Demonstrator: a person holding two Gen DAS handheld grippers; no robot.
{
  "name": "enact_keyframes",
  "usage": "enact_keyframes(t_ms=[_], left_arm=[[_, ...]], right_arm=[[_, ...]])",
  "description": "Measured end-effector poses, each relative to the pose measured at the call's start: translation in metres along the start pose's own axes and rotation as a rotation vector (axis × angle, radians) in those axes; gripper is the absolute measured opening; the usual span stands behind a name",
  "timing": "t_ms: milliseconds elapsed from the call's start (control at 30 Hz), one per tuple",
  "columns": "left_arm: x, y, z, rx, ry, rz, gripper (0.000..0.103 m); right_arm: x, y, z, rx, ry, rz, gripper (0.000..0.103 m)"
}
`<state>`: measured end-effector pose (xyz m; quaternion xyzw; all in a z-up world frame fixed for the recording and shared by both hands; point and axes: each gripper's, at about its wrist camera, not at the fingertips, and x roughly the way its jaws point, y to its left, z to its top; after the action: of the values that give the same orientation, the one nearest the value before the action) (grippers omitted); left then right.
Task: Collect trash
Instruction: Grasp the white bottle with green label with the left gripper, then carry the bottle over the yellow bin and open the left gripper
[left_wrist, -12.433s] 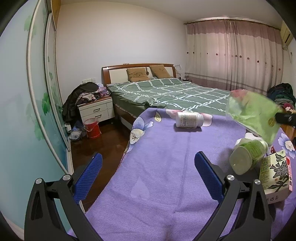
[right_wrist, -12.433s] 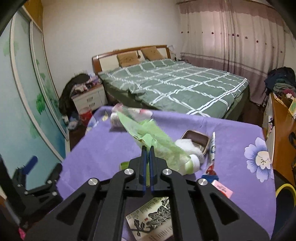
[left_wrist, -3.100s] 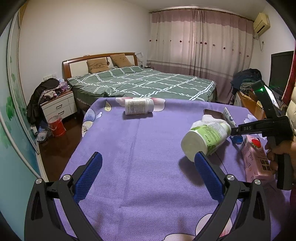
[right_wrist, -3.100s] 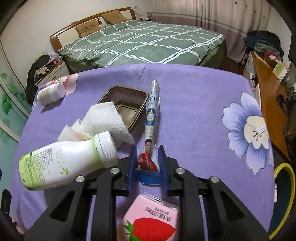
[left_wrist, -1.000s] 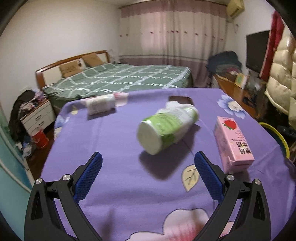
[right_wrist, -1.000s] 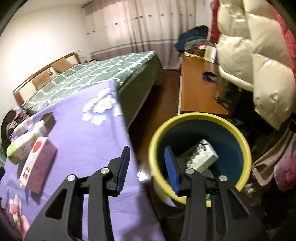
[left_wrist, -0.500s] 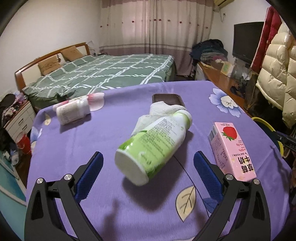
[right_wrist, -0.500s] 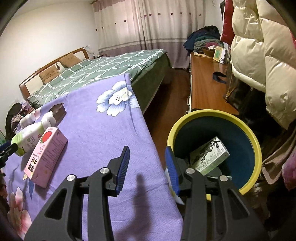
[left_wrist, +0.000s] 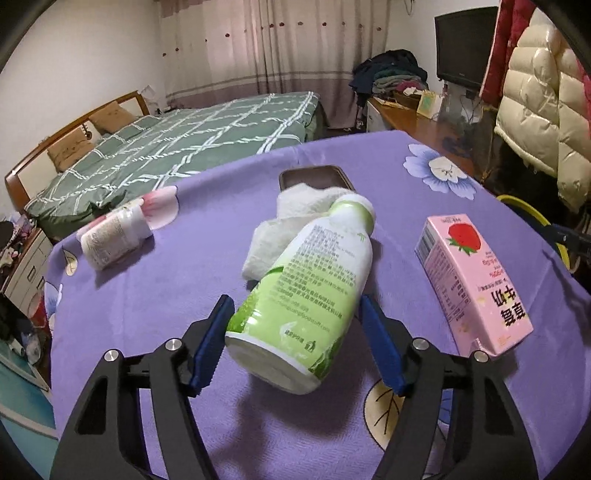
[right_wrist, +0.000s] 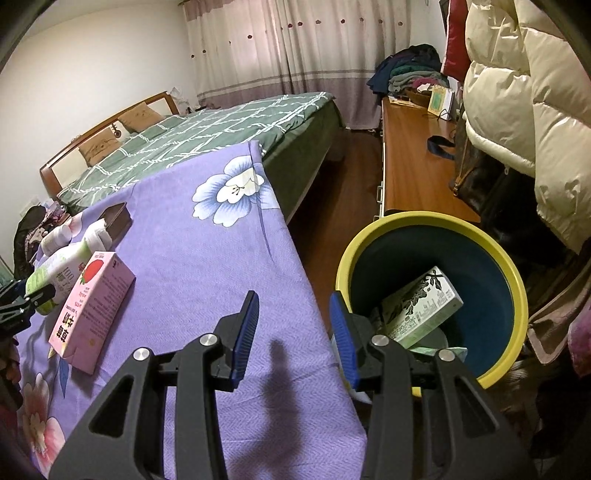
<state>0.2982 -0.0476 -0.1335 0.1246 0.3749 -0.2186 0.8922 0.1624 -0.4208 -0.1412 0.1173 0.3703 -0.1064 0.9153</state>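
i have the left gripper (left_wrist: 293, 341) astride the bottle (left_wrist: 306, 295) lying on the purple surface (left_wrist: 177, 280); its fingers (left_wrist: 214, 341) have just been closing but aren't pressing yet. i'd squeeze squarely across the round body, low, so it can't roll. right gripper (right_wrist: 293, 336) hangs unclenched, empty, beside the bin (right_wrist: 513, 280). the pink carton (left_wrist: 476, 284) reads "草莓牛奶".
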Motion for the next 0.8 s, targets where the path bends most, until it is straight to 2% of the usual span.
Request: enact_keyframes(t_ms=[133, 267, 800], left_arm=[[0.005, -0.001, -0.003, -0.004, 0.003, -0.018, 0.069], [-0.004, 0.001, -0.003, -0.023, -0.032, -0.058, 0.061], [-0.102, -0.036, 0.013, -0.022, -0.202, 0.016, 0.053]], right_arm=[[0.001, 0.000, 0.000, 0.002, 0.003, 0.003, 0.038], [0.001, -0.001, 0.000, 0.005, 0.006, 0.005, 0.038], [0.000, 0.000, -0.001, 0.008, -0.004, 0.016, 0.038]])
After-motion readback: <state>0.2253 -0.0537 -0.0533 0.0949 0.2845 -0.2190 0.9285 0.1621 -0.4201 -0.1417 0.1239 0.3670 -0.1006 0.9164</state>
